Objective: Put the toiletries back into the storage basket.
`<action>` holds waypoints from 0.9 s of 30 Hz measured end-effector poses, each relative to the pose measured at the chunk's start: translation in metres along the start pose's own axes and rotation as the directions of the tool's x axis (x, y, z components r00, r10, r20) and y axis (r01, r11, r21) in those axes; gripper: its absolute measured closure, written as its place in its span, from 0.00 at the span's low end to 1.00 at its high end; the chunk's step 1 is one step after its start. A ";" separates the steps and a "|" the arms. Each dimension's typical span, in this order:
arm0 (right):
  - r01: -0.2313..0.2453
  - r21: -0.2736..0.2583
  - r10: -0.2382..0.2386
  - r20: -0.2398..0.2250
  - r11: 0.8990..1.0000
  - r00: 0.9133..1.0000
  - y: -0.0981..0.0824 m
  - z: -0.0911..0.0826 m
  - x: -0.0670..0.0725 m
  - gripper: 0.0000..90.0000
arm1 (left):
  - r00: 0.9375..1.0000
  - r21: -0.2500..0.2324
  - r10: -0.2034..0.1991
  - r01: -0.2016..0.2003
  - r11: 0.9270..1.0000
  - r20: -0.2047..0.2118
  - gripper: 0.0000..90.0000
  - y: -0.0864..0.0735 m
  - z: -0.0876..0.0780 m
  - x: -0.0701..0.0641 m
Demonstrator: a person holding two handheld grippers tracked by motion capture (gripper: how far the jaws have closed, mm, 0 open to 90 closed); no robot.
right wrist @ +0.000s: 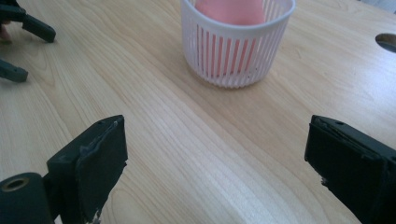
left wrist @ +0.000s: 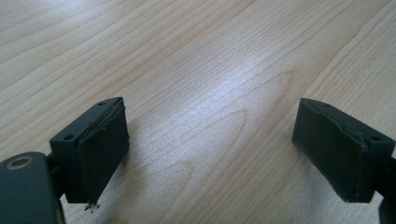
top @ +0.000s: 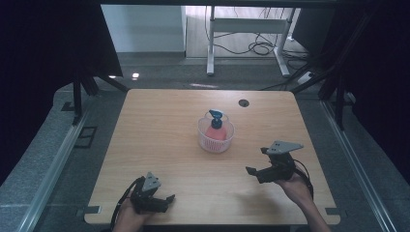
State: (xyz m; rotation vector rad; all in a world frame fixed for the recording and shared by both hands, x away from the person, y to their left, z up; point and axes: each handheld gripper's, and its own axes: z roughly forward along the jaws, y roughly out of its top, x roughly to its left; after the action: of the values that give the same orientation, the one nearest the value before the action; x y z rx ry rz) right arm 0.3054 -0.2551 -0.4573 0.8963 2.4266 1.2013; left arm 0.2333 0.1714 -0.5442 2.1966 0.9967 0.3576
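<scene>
While both pairs of jaws are held spread wide with nothing between them, the white slatted plastic basket (top: 215, 137) is seen standing upright near the middle of the light wooden table (top: 159, 145), with a pink bottle topped by a blue pump head (top: 216, 126) standing inside it. The right gripper (top: 257, 161) is held above the table on the basket's right and nearer the person, apart from it, its fingertips turned toward the table's middle. From the right gripper view the basket (right wrist: 236, 46) is seen ahead of the gap between the jaws, toward the far end, well clear of both fingers (right wrist: 100, 163); the pink body of the bottle (right wrist: 231, 10) shows through the slats. The left gripper (top: 164, 200) is held low at the near left edge, well apart from the basket. Along its own view, bare wood (left wrist: 210, 93) is seen between the fingers (left wrist: 100, 149). A round hole (top: 243, 102) is noted in the tabletop behind the basket.
</scene>
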 end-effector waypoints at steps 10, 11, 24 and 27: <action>-0.024 0.019 0.024 0.003 1.000 1.000 -0.023 0.008 0.000 0.06 | 1.000 -0.002 -0.004 0.004 1.000 0.000 0.12 0.000 0.000 0.000; -0.025 0.023 0.024 0.006 0.999 1.000 -0.025 0.009 0.000 0.06 | 1.000 -0.002 -0.004 0.004 1.000 0.000 0.12 0.000 0.000 0.000; -0.037 0.042 0.037 0.011 0.998 0.999 -0.049 0.017 0.000 0.06 | 1.000 -0.002 -0.005 0.005 1.000 -0.001 0.12 0.000 0.000 0.000; -0.038 0.053 0.038 0.012 0.998 0.999 -0.055 0.020 0.000 0.06 | 1.000 -0.002 -0.006 0.006 1.000 -0.001 0.12 0.000 0.000 0.000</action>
State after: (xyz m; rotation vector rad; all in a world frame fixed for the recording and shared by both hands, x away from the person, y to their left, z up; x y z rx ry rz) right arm 0.2930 -0.2679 -0.5126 0.9658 2.4542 1.1466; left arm 0.2331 0.1709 -0.5443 2.1918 1.0028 0.3572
